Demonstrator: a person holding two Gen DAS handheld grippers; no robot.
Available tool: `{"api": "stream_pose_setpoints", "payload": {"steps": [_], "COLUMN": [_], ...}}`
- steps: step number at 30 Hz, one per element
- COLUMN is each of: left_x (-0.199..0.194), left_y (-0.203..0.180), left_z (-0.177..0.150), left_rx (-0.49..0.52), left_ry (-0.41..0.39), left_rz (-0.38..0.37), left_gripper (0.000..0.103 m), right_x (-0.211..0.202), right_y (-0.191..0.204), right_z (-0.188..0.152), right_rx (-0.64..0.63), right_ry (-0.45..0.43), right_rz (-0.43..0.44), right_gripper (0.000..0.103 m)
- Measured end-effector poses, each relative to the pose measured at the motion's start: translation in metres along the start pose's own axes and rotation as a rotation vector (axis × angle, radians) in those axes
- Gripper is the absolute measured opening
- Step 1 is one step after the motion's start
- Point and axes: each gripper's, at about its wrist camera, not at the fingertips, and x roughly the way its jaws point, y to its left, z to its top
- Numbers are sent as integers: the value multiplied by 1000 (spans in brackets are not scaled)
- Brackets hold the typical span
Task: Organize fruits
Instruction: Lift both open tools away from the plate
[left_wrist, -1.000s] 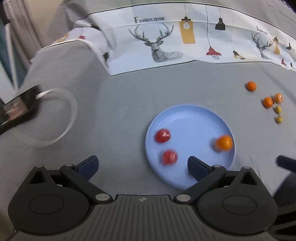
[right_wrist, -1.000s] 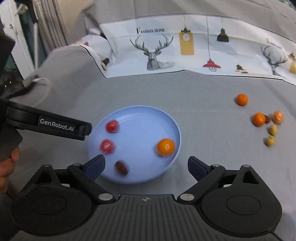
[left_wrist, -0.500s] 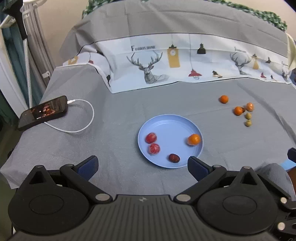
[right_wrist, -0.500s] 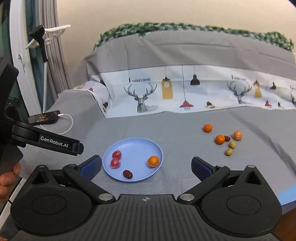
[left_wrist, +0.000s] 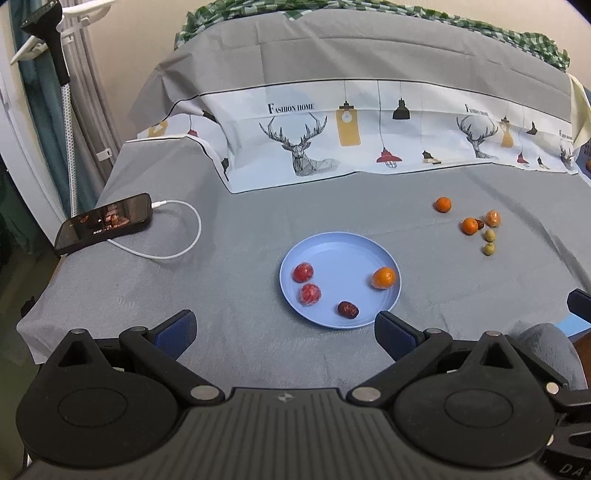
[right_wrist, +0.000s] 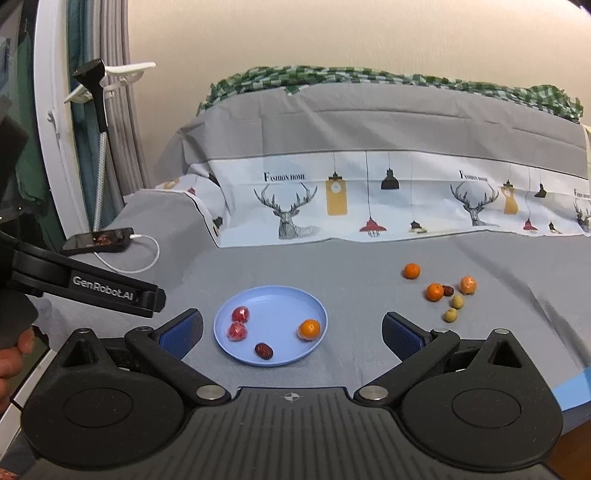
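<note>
Blue plate (left_wrist: 384, 256) on the grey-covered bed (left_wrist: 258, 229), carrying two red wrapped fruits (left_wrist: 303, 272) at its left, an orange (left_wrist: 383, 277) at its right and a dark date (left_wrist: 347, 309) near the front rim. Date absent from the left view a second ago, now lying on the plate. Both views pulled back and up since then, plate smaller and whole bed in sight. More fruit loose on the cover well right of the plate: three oranges (right_wrist: 411, 270), a dark date (right_wrist: 448, 290) between two of them, two greenish-yellow fruits (right_wrist: 450, 315). Left gripper (left_wrist: 284, 328) with fingers spread wide, nothing between them. Right gripper (right_wrist: 291, 332) likewise wide and empty, having just finished opening. Phone (left_wrist: 104, 222) on a white charging cable (left_wrist: 173, 251) at the bed's left edge. Deer-and-lamp printed cloth (left_wrist: 369, 147) behind. Nothing between the fingers and the plate.
</note>
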Motion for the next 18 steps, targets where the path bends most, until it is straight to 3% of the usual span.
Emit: {"api": "stream_pose_setpoints", "payload": {"steps": [18], "left_x": [16], "left_y": [4], "left_z": [4], "left_rx": [0], "left_ry": [32], "left_rz": [29], "left_gripper": [102], "right_x": [21], "right_y": [-5], "right_z": [-2], "right_rx": [20], "right_ry": [42], "right_rz": [30], "right_gripper": [102]}}
